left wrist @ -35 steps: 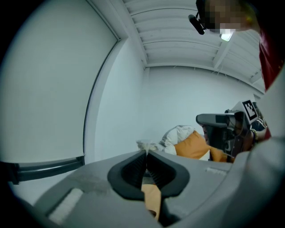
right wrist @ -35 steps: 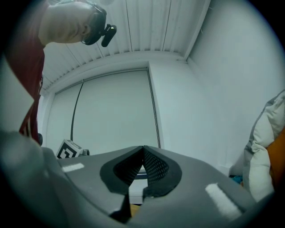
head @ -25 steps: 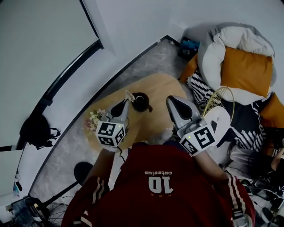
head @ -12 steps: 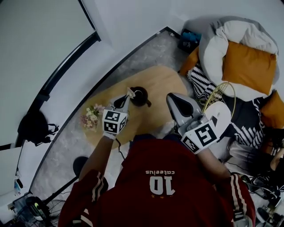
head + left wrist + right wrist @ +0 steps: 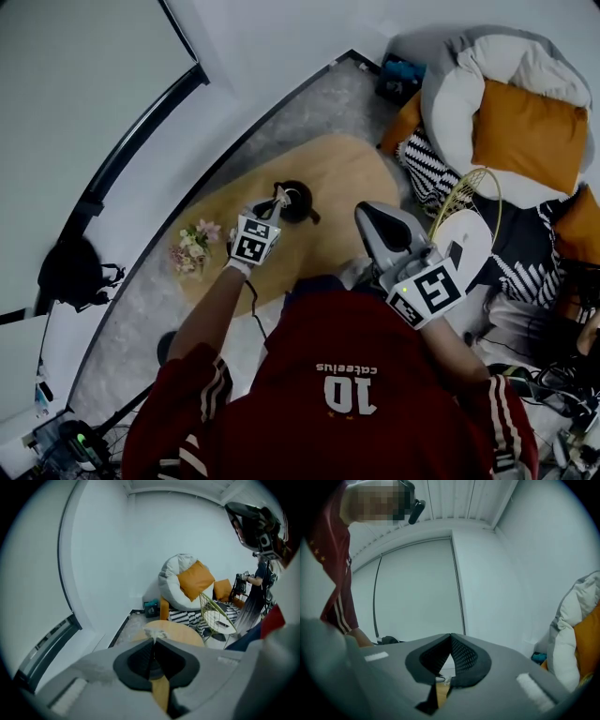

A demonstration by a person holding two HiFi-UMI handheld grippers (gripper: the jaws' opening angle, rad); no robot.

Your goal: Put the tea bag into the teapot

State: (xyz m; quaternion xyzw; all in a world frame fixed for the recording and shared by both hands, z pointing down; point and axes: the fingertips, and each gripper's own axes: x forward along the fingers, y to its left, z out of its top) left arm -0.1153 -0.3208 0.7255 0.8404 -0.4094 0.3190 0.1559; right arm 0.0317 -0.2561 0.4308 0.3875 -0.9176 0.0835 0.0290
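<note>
You are bringing the left gripper [image 5: 277,201] down and away from you. A second ago it was hanging over the near edge of the bench [image 5: 352,183]; now its tips are sitting just beside the rim of the dark teapot [image 5: 297,203]. The teapot is standing near the middle of the bench and is not shifting. The left gripper is clenching the tea bag [image 5: 151,633]: its own view is showing the jaws pressed together, with the pale, crinkled bag nipped at the very tips. The right gripper [image 5: 361,214] is barely moving; it is hanging over the near edge with its jaws pressed together on nothing.

As I am judging it, the carry is nearly ending: the bag is arriving at the pot's mouth but is not yet inside.

The tea bag is poking out past the tips, roughly along the left gripper's own line, toward the teapot and slightly downward. In the left gripper view it is spreading more sideways than forward, but in the head view it is showing too small for settling its long axis. You are probably needing to centre it over the opening before letting go.
</note>
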